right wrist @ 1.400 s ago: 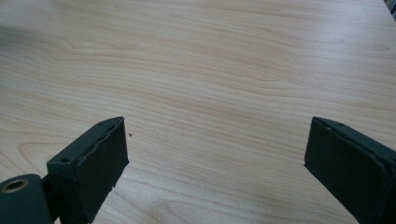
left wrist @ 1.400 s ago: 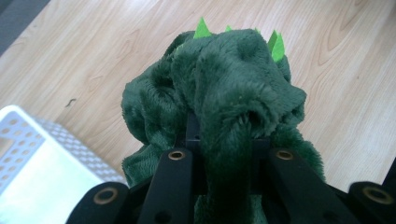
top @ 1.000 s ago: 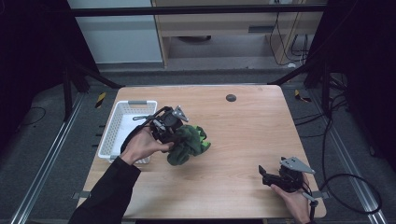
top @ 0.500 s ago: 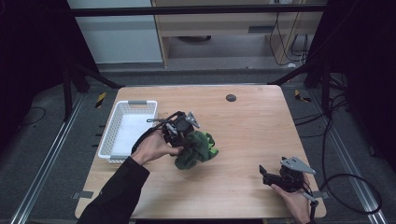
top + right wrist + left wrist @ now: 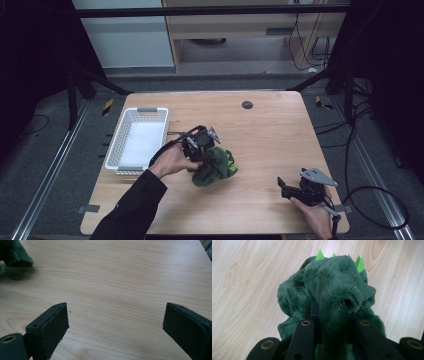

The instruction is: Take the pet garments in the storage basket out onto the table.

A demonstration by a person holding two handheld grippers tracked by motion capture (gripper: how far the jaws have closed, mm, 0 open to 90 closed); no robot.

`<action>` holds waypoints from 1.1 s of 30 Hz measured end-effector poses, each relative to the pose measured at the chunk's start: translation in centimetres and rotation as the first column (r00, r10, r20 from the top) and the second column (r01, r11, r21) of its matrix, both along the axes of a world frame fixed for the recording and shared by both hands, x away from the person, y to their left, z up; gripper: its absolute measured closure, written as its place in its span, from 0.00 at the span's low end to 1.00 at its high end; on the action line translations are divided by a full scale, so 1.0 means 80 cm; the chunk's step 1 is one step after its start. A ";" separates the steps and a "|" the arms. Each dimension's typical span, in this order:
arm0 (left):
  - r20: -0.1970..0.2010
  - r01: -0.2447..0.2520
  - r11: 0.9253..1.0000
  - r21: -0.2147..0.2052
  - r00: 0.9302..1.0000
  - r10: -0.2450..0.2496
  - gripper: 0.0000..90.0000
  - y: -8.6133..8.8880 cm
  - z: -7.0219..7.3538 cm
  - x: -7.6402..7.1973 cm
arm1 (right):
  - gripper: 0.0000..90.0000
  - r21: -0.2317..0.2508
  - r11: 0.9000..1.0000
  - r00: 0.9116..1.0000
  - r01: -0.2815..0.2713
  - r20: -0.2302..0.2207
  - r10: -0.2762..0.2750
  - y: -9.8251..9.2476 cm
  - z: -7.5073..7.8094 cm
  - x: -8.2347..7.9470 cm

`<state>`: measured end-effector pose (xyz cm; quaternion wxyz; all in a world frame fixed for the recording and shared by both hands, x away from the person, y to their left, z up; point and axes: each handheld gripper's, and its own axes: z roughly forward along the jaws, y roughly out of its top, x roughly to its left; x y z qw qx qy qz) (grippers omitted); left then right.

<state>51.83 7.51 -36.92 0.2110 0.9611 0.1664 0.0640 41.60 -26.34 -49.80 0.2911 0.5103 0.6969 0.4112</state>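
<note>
Left fingers pinch a green plush toy over the wooden table; right fingers gape wide.

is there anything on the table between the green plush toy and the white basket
Nothing visible. The green plush toy, clamped in the left gripper, sits just right of the white basket, with only bare table and the holding hand between.

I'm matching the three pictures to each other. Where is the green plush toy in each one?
High view: green plush toy at table centre, under the left gripper.
Left gripper view: toy at centre, clamped between the jaws.
Right gripper view: a corner of it at top left.
Shared landmark: the wooden table.
</note>
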 end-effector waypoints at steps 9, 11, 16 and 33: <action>-0.024 0.019 1.000 0.008 1.000 -0.018 0.85 -0.008 -0.019 0.003 | 0.07 -0.002 1.000 1.000 0.001 0.001 -0.001 -0.001 0.000 0.000; -0.027 0.019 1.000 0.011 0.999 -0.019 0.84 -0.009 -0.023 0.003 | 0.07 0.000 1.000 1.000 0.001 0.001 -0.001 0.000 0.000 0.000; -0.028 0.019 1.000 0.015 0.999 -0.019 0.83 -0.010 -0.033 0.005 | 0.07 -0.002 1.000 1.000 0.000 0.002 0.000 0.000 0.000 0.000; -0.058 0.048 0.999 0.012 0.997 -0.048 0.67 -0.015 -0.053 -0.001 | 0.07 -0.009 1.000 1.000 -0.003 0.005 0.003 0.000 0.000 0.000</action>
